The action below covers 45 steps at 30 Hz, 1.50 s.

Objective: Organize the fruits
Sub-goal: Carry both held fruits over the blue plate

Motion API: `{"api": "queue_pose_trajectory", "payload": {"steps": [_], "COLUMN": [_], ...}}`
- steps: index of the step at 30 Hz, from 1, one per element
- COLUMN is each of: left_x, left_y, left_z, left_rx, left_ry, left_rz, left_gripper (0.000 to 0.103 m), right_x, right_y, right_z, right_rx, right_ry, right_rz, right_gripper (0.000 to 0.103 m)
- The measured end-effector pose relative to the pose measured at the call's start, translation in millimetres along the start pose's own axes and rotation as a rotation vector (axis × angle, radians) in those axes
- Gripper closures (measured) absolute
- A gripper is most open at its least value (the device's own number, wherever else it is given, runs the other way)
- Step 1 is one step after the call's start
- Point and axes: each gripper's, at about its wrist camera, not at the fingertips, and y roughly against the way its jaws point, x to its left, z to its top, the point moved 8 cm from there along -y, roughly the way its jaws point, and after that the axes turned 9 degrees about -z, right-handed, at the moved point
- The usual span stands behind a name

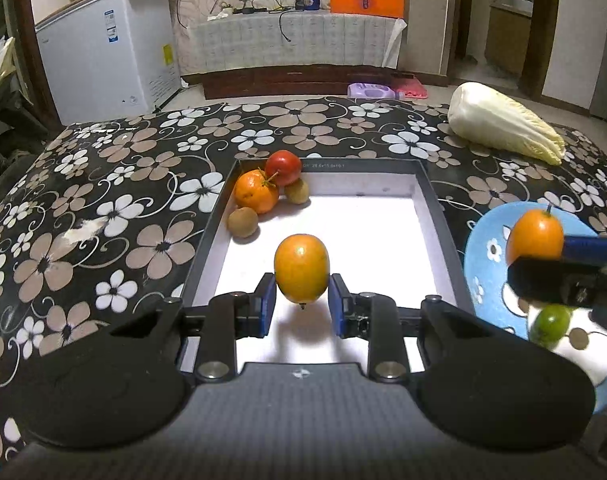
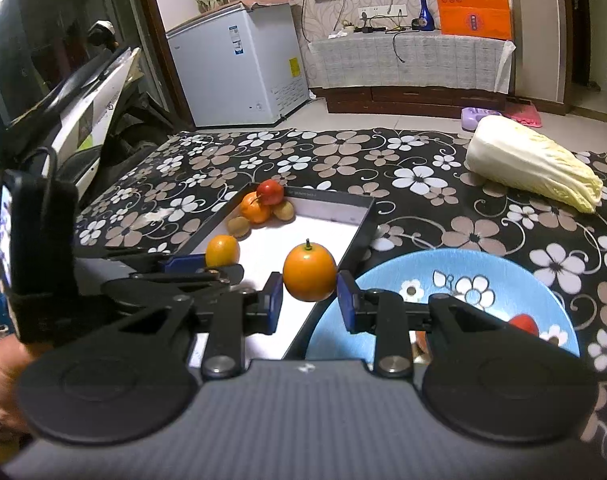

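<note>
My left gripper (image 1: 302,304) is shut on an orange kumquat-like fruit (image 1: 301,268) and holds it above the white floor of the black-rimmed box (image 1: 427,200). A red fruit (image 1: 283,167), an orange (image 1: 256,192) and two brown fruits (image 1: 243,222) sit in the box's far left corner. My right gripper (image 2: 309,300) is shut on a second orange fruit (image 2: 309,276), held between the box (image 2: 359,232) and the blue plate (image 2: 443,268). The plate holds a red fruit (image 2: 523,324); in the left wrist view a green fruit (image 1: 549,324) lies on the plate (image 1: 483,240).
A Chinese cabbage (image 1: 503,124) lies on the floral tablecloth (image 1: 123,184) at the far right. A white chest freezer (image 1: 107,52) and a low cabinet (image 1: 295,40) stand beyond the table. A scooter (image 2: 83,112) stands to the left.
</note>
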Motion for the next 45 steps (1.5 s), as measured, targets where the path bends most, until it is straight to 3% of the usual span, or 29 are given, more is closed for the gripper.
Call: {"api": "queue_pose_trajectory", "payload": {"steps": [11, 45], "left_x": [-10.2, -61.3], "left_y": [20.1, 20.8], "left_z": [-8.9, 2.0], "left_rx": [-0.013, -0.048], "left_ry": [-0.004, -0.064], "left_rz": [-0.016, -0.104], "left_gripper": [0.07, 0.07], "right_x": [7.0, -37.9], "right_y": [15.9, 29.5], "right_z": [-16.3, -24.7], "right_rx": [0.0, 0.003], "right_ry": [0.011, -0.021], "right_rz": [-0.003, -0.066], "right_gripper": [0.07, 0.07]}}
